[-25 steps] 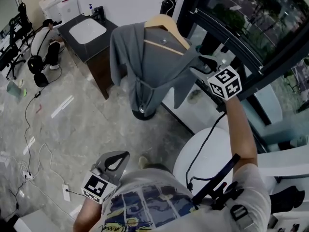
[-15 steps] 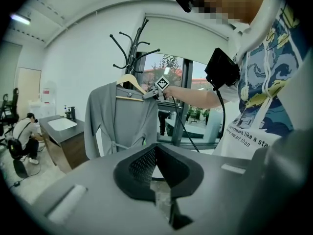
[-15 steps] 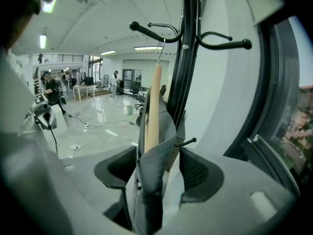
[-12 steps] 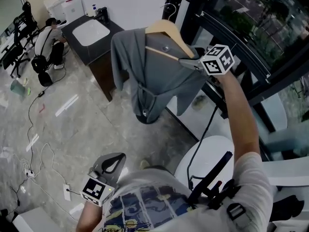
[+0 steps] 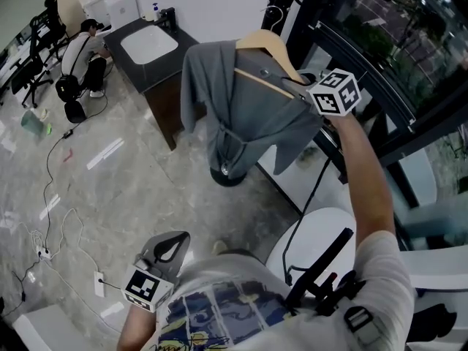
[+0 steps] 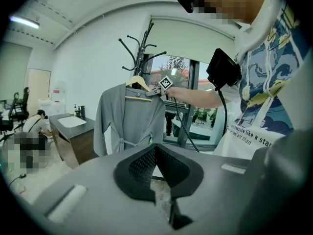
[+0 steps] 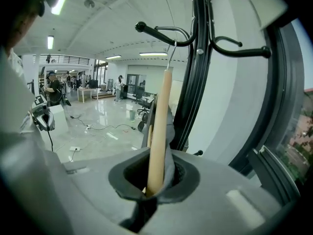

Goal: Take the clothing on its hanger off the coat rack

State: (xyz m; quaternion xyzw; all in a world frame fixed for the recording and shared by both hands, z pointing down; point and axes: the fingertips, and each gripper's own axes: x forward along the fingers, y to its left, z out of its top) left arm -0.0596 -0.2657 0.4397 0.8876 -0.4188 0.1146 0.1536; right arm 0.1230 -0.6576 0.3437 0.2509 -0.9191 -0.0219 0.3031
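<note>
A grey garment (image 5: 241, 115) hangs on a wooden hanger (image 5: 267, 44), whose metal hook (image 7: 171, 50) sits over an arm of the black coat rack (image 7: 195, 82). My right gripper (image 5: 303, 86) is at the hanger's right shoulder, its jaws closing tight on the wooden arm (image 7: 159, 131) and the grey cloth folded round it. My left gripper (image 5: 172, 243) is held low near my body, far from the rack, shut with nothing in it. In the left gripper view (image 6: 157, 180) the garment (image 6: 129, 121) and the rack (image 6: 142, 48) show ahead.
A dark cabinet with a white basin (image 5: 150, 46) stands left of the rack. A person crouches beyond it (image 5: 88, 42). Cables (image 5: 51, 218) trail over the floor. A dark window frame (image 5: 380, 86) runs right of the rack, and a white round seat (image 5: 322, 240) is below my right arm.
My right gripper rose from the garment's lower right edge to the hanger's right shoulder and closed on it. The left gripper stayed low.
</note>
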